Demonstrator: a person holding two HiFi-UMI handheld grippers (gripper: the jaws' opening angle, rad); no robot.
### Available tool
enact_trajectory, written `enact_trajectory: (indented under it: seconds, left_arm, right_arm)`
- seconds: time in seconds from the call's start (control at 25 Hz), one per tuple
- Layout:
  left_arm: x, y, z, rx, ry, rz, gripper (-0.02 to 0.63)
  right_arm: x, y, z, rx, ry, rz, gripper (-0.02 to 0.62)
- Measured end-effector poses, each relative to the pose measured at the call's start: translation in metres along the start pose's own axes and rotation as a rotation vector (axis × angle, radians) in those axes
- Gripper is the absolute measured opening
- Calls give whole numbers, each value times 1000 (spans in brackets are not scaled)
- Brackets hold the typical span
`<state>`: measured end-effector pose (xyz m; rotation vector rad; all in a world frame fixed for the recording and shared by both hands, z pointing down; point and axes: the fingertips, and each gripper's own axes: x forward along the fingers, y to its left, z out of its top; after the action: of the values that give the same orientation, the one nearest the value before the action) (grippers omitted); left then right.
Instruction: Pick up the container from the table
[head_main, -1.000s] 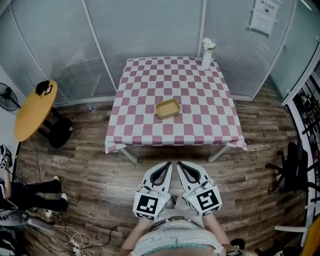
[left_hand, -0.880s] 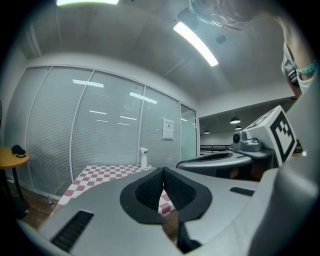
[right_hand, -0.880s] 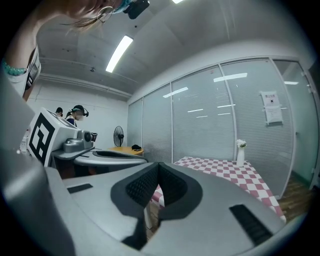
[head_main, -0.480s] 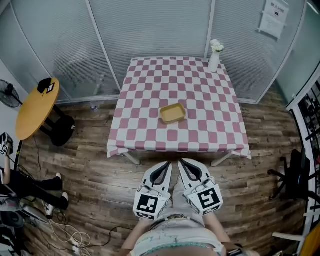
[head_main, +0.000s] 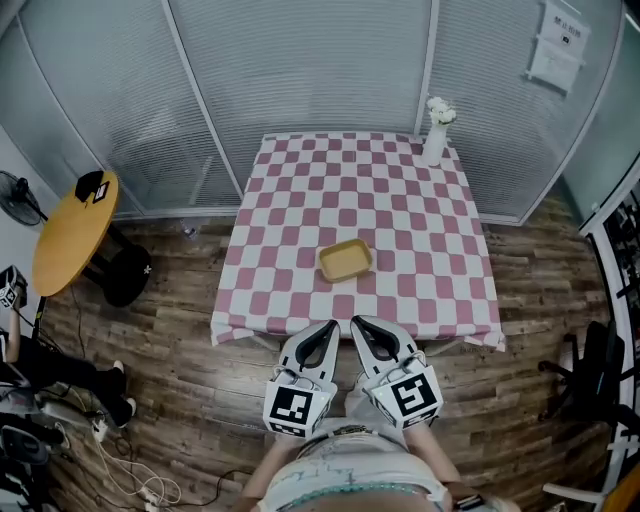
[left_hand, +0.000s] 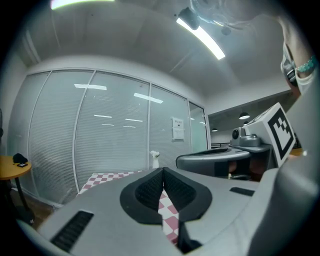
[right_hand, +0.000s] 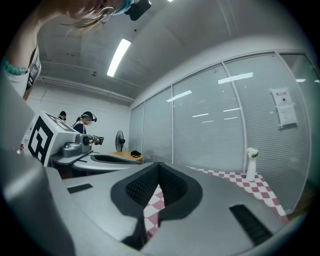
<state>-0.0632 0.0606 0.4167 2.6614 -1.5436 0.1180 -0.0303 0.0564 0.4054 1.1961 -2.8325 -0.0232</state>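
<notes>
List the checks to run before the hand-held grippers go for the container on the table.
1. Container in sight, flat on the table: ok.
2. Vase well apart from it, at the far corner: ok.
3. Left hand-held gripper open for a grasp: not ok, shut and empty.
4. Right hand-held gripper open: not ok, shut and empty.
5. Grippers at the container: not ok, both short of it.

You hold your left gripper (head_main: 332, 325) just beside your right gripper (head_main: 356, 322), both pointing forward and about level, each with its jaws pressed together and nothing between them.
</notes>
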Motion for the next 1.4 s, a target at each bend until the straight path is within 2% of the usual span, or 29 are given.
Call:
enact_trajectory:
  seconds: [0.44, 0.84, 1.4]
  left_arm:
    - [54, 15, 2, 3, 21, 37, 15]
    - [93, 13, 9, 9, 5, 86, 15]
    - [126, 18, 2, -10, 16, 95, 15]
  right_arm:
    - [28, -48, -7, 19, 18, 34, -8]
    - [34, -92, -2, 11, -20, 58, -8]
    - [51, -118, -11, 44, -17, 81, -8]
